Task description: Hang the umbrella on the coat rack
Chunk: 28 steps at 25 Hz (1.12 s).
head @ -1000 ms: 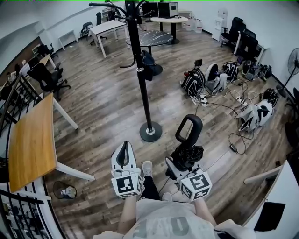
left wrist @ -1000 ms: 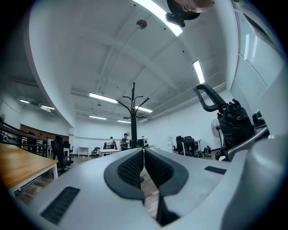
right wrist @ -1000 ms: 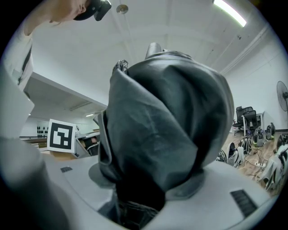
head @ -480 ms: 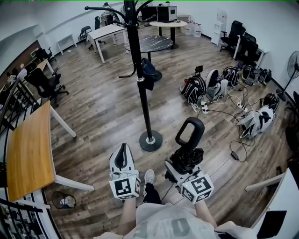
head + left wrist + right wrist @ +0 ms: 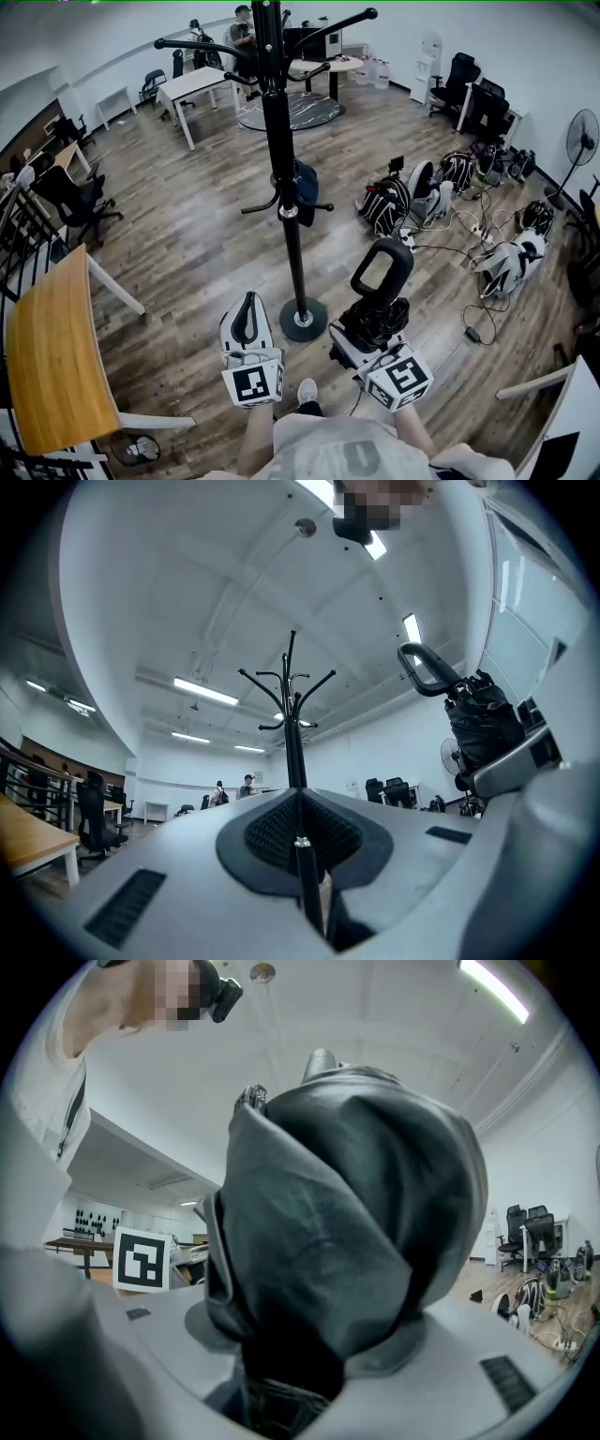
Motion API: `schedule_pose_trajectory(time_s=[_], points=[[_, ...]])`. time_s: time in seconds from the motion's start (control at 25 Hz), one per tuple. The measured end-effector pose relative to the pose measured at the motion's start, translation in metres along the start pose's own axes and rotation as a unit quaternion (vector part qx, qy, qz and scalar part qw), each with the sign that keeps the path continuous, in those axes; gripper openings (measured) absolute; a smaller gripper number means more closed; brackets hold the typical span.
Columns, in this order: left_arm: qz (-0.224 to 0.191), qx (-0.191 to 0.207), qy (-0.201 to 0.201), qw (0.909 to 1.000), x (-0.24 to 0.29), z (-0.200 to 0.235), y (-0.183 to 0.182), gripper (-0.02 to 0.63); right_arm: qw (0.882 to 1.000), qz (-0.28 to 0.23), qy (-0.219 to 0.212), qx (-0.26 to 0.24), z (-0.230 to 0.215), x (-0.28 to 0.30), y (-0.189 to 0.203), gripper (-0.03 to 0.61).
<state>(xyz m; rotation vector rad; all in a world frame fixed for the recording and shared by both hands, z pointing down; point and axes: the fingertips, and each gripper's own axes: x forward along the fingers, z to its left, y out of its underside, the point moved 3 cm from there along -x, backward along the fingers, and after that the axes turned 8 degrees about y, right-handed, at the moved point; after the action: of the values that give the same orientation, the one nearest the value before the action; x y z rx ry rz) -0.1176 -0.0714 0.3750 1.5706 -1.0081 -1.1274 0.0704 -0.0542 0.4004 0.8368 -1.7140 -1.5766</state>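
Note:
The black coat rack [image 5: 285, 178] stands straight ahead, its round base [image 5: 303, 320] on the floor just beyond both grippers. Its curved hooks [image 5: 330, 24] spread out at the top; a dark bag [image 5: 305, 183] hangs halfway up. My right gripper [image 5: 370, 323] is shut on a folded black umbrella [image 5: 375, 314], whose loop handle [image 5: 382, 266] points up and forward. In the right gripper view the umbrella's fabric [image 5: 347, 1232] fills the space between the jaws. My left gripper [image 5: 247, 323] is shut and empty, left of the base. The left gripper view shows the coat rack [image 5: 292, 728] ahead and the umbrella [image 5: 478, 728] at the right.
A wooden table [image 5: 52, 347] stands at the left, with a bin [image 5: 136, 450] near its leg. Backpacks [image 5: 389, 197] and cables [image 5: 473, 272] lie on the floor at the right. Tables, office chairs and a person [image 5: 244, 19] are at the back.
The coat rack has come nearer: its base now lies right in front of the grippers, and its top hooks have come into view. Both grippers keep their pose, the umbrella still held.

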Motion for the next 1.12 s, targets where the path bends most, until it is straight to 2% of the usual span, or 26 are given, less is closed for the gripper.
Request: schedule_pose_trajectory(time_s=[0.28,0.64,0.8,1.12], points=[[-0.025,0.003,0.026,0.9994,0.038,0.021,-0.006,0.034,1.000,-0.023,0.008,0.005,-0.005,0.038,-0.020,0.276],[-0.018,-0.009,0.013,0.9997,0.091,0.080,0.012,0.034,1.000,-0.018,-0.012,0.010,-0.008,0.123,-0.035,0.276],[-0.011,-0.014,0.004,0.9998,0.075,0.062,0.015,0.034,0.999,-0.014,-0.036,0.013,-0.006,0.110,-0.028,0.276],[-0.024,-0.003,-0.009,0.9997,0.096,0.065,0.006,0.034,0.998,-0.010,-0.060,0.015,-0.015,0.126,-0.028,0.276]])
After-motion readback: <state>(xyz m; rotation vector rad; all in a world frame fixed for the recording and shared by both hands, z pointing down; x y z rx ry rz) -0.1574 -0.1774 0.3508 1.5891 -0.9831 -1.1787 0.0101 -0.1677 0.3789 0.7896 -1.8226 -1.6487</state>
